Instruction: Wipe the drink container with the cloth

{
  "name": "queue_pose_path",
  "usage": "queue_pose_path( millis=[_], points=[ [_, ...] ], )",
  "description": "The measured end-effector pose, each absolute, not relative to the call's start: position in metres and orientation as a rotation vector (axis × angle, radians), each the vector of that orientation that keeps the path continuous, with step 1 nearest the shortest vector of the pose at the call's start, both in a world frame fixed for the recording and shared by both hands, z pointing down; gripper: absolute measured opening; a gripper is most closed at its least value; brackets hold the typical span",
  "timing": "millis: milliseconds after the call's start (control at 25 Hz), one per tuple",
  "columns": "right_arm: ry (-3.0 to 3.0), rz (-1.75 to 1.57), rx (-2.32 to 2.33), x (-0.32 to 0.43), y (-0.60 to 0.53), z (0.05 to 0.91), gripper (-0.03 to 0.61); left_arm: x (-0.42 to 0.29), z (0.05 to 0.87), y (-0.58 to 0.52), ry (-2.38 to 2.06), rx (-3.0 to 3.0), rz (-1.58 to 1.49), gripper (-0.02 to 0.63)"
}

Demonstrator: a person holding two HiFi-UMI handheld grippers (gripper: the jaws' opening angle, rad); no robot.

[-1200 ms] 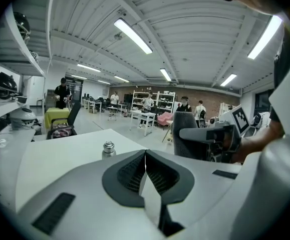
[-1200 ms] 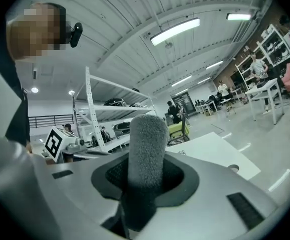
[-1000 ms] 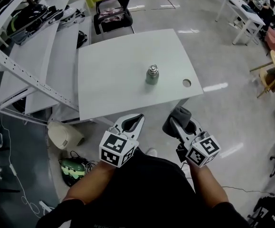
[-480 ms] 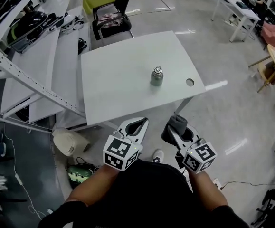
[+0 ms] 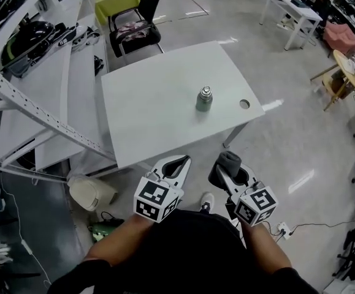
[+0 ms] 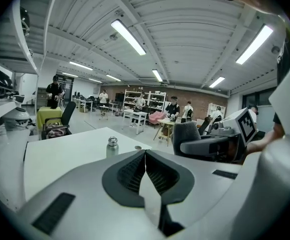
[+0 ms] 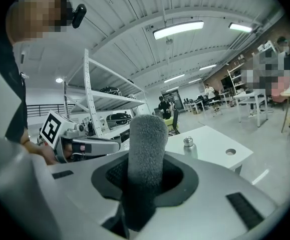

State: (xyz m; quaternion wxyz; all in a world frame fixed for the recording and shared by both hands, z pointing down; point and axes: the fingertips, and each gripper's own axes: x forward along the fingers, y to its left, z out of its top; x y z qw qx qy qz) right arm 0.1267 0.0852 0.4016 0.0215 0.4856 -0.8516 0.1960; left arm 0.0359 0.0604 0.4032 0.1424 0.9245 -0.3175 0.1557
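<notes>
Two tools low by person's body, both short of desk (image 5: 146, 118). Left tool (image 5: 178, 162): jaws pressed together, nothing between. Right tool (image 5: 227, 165): jaws pinching rolled grey cloth (image 7: 146, 149), which stands up above them. Metal drink bottle (image 5: 204, 98) upright on desk, cap on, contents hidden, well apart from both tools, near round hole (image 5: 244, 104) in desktop.
</notes>
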Motion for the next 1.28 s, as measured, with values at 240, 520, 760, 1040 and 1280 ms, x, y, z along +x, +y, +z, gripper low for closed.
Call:
queue_pose_path(
  millis=[240,520,760,1040,1280],
  points=[
    [-2.614,0.589,1.523,0.112,0.088,0.400,0.115,0.023,0.401,0.060,-0.885,2.679,0.441,0.017],
    [-2.608,0.585,1.515,0.101,0.087,0.400,0.115,0.015,0.402,0.059,-0.867,2.693,0.454,0.017],
    [-2.604,0.575,1.514,0.100,0.085,0.397,0.115,0.014,0.400,0.058,-0.862,2.695,0.449,0.017],
    [-2.603,0.573,1.517,0.101,0.085,0.397,0.115,0.017,0.399,0.056,-0.864,2.696,0.436,0.017],
    [-2.602,0.570,1.528,0.103,0.083,0.398,0.115,0.017,0.400,0.053,-0.863,2.700,0.430,0.016]
  ],
)
